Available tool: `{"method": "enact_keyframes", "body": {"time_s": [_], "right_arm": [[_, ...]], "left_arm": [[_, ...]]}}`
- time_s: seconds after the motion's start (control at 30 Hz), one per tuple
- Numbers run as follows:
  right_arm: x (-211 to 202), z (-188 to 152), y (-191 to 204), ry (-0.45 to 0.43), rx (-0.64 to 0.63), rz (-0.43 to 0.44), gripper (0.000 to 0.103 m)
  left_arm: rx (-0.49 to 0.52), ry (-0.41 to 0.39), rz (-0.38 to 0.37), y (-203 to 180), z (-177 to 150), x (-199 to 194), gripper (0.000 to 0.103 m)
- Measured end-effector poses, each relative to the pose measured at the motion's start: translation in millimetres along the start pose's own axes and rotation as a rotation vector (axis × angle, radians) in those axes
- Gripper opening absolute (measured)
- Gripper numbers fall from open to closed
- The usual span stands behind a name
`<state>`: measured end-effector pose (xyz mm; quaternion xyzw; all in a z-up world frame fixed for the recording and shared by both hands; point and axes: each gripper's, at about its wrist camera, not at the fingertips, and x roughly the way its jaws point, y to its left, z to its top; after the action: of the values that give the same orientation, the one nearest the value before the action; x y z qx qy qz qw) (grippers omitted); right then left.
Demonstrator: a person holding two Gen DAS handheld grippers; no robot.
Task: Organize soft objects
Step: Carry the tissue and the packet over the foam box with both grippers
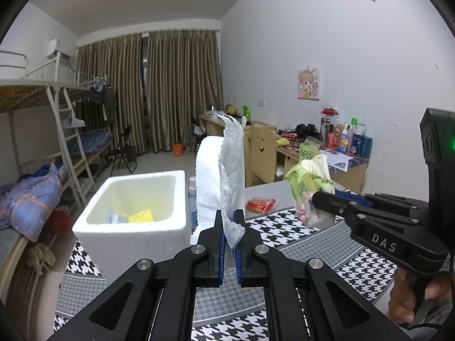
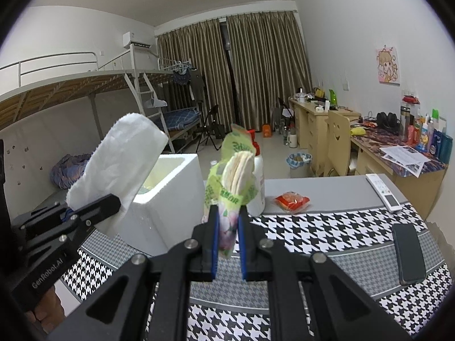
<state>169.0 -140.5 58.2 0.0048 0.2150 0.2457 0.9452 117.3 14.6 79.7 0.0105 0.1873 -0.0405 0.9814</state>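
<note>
My left gripper (image 1: 229, 227) is shut on a folded white cloth (image 1: 224, 170) and holds it upright above the table, just right of the white foam box (image 1: 133, 218). The cloth also shows in the right wrist view (image 2: 119, 170), over the box's near corner. My right gripper (image 2: 227, 227) is shut on a green plastic bag of round cotton pads (image 2: 233, 182), held in the air. The bag shows in the left wrist view (image 1: 310, 182) to the right of the cloth. The foam box (image 2: 170, 204) holds a yellow item (image 1: 140, 216) and a pale blue item.
A houndstooth cloth (image 2: 327, 233) covers the table. On it lie a red packet (image 2: 291, 200), a white remote (image 2: 384, 191) and a black phone (image 2: 409, 253). A white bottle (image 2: 257, 182) stands beside the box. A spray bottle (image 1: 192, 199) stands behind it.
</note>
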Motion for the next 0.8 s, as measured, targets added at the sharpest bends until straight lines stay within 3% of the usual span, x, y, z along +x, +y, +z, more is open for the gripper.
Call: {"method": "enact_keyframes", "body": {"time_s": [0.8], "right_arm": [[12.6, 22.9, 16.0, -0.038, -0.014, 0.015, 0.015]], "left_arm": [[-0.016, -0.06, 0.041, 29.5, 24.6, 2.4, 0.006]]}}
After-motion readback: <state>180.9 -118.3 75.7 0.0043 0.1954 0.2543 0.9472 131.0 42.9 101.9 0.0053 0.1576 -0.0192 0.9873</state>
